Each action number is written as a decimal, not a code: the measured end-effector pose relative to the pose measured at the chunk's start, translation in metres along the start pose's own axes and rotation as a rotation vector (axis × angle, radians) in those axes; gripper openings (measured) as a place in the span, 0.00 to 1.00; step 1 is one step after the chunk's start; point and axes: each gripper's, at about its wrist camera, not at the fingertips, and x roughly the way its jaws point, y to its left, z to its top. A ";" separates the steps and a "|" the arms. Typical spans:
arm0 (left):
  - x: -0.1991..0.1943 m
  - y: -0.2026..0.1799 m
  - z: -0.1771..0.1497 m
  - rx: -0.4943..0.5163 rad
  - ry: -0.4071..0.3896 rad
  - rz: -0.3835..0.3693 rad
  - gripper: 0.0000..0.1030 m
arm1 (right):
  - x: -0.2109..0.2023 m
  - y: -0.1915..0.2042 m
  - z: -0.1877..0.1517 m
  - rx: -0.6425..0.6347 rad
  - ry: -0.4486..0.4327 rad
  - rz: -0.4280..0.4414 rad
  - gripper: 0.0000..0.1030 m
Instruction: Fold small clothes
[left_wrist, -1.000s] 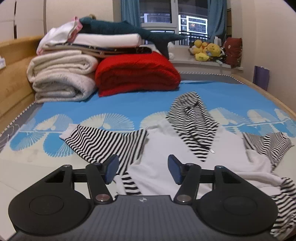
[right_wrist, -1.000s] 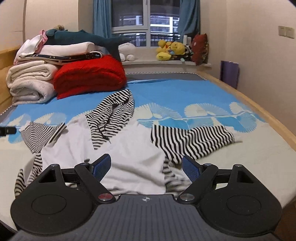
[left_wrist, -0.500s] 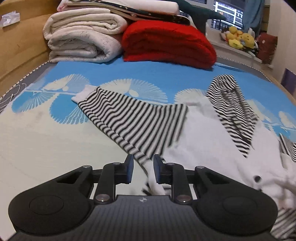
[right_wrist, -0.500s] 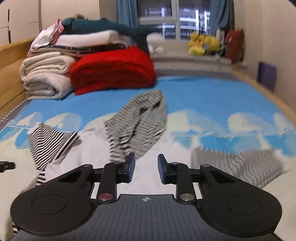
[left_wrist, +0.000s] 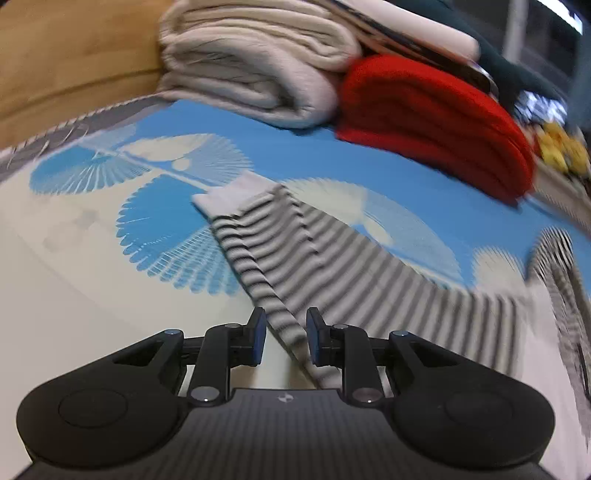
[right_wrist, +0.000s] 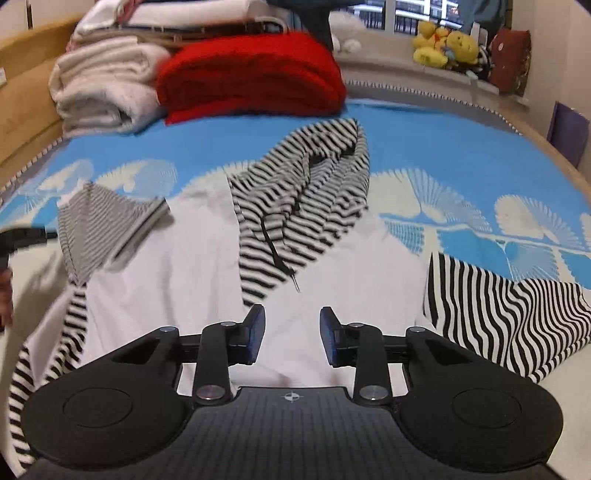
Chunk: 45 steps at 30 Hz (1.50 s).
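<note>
A white hooded top (right_wrist: 192, 280) lies spread on the bed. It has a black-and-white striped hood (right_wrist: 306, 199) and striped sleeves. My left gripper (left_wrist: 284, 339) hangs low over the left sleeve (left_wrist: 332, 266), which has a raised crease along it. Its jaws are narrow, with the sleeve's near edge running between them. I see no pad pressing on it. My right gripper (right_wrist: 291, 338) hovers over the white body just below the hood. Its jaws are opening and nothing is between them. The other sleeve (right_wrist: 509, 317) lies to its right.
Folded cream blankets (left_wrist: 258, 66) and a red blanket (left_wrist: 436, 122) are stacked at the head of the bed against a wooden headboard (left_wrist: 74, 55). Plush toys (right_wrist: 443, 48) sit on the window ledge. The bed's wooden side rail (right_wrist: 569, 162) runs along the right.
Both grippers have narrowed from wide open. The left one dropped and moved left along the striped sleeve toward its cuff. The right one swung to the garment's middle and has widened slightly.
</note>
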 end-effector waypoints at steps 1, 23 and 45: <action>0.008 0.006 0.004 -0.025 -0.004 0.000 0.25 | 0.002 -0.001 -0.001 -0.012 0.010 -0.010 0.33; -0.049 -0.062 0.075 -0.001 -0.142 -0.260 0.05 | 0.021 -0.031 -0.013 0.026 0.095 -0.090 0.33; -0.103 -0.170 -0.010 0.042 0.242 -0.285 0.43 | 0.040 -0.102 -0.017 0.500 0.079 -0.015 0.41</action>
